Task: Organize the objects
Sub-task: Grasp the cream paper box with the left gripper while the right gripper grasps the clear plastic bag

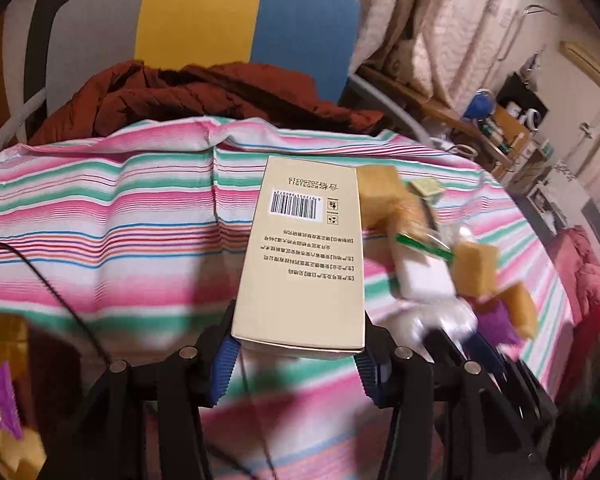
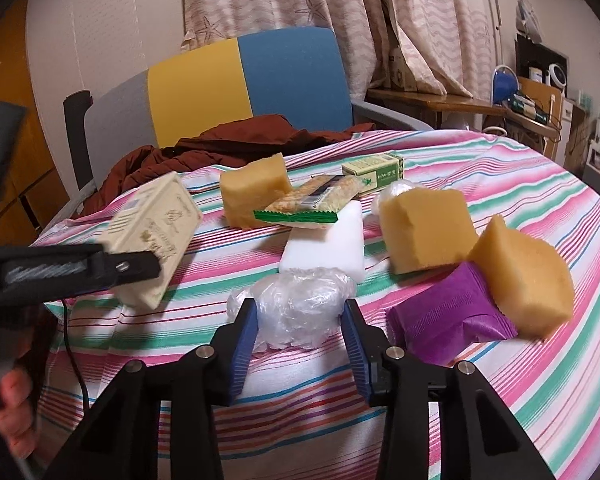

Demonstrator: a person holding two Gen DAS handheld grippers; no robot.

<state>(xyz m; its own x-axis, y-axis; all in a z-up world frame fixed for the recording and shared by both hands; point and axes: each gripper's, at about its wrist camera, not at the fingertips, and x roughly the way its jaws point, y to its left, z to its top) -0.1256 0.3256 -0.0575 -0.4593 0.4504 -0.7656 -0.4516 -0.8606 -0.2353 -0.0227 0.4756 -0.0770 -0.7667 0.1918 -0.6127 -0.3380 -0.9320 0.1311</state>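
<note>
Left gripper (image 1: pixel 298 354) is clamped on the near end of a cream carton (image 1: pixel 300 256), barcode face up in the left wrist view; blue pads press both long sides. In the right wrist view the same carton (image 2: pixel 156 236) hangs tilted above the left part of the bench, clear of the striped cloth (image 2: pixel 500 380).

Right gripper (image 2: pixel 300 344) has its pads on either side of a crumpled clear plastic bag (image 2: pixel 296 312) lying on the cloth near the front edge. Pads look in contact with it and the jaws are narrow, so a grip on the bag.

Rest of the pile, toward the middle and right of the bench:
- white foam block (image 2: pixel 328 248) just behind the bag
- green-edged snack packet (image 2: pixel 312 204) lying across the block's far end
- three yellow sponges: one at the back (image 2: pixel 252 192), one mid-right (image 2: pixel 424 232), one at the right (image 2: pixel 524 276) leaning on a purple pack (image 2: pixel 448 316)
- small green box (image 2: pixel 376 174) toward the far edge

A person's fingers (image 2: pixel 12 408) show at the lower left of the right wrist view. Behind the bench, a chair (image 2: pixel 260 80) with a rust-brown jacket (image 2: pixel 220 144) over its seat.
</note>
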